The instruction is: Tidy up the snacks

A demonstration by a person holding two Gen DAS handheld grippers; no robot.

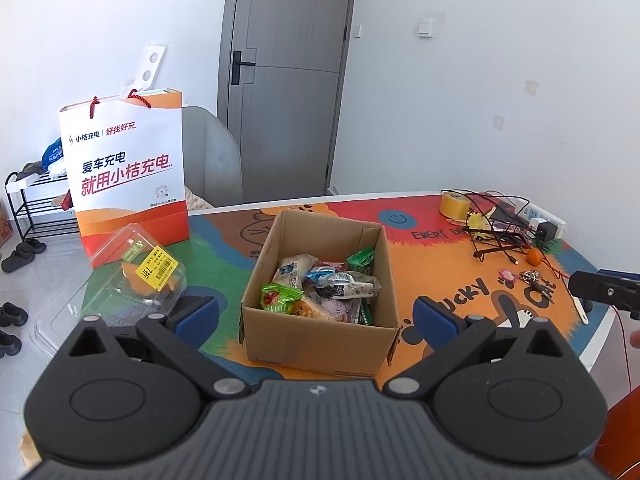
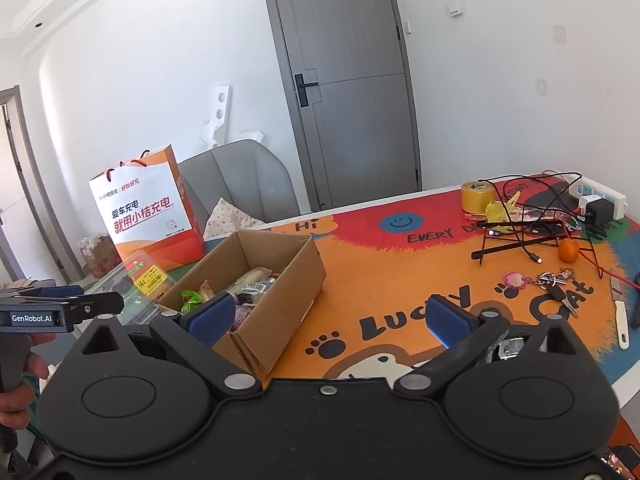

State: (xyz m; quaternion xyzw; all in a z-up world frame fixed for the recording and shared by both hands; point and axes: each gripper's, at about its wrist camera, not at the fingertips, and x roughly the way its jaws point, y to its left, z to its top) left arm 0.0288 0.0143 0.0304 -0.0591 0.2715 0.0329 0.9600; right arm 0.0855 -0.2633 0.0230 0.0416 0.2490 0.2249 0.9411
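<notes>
Now the cardboard box [image 1: 320, 300] of snacks lies dead ahead of my left gripper [image 1: 316, 316], nearer than my right gripper [image 2: 328, 320]; both spread wide, empty.

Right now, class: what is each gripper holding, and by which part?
Nothing. The left gripper and right gripper are both open and empty.
</notes>
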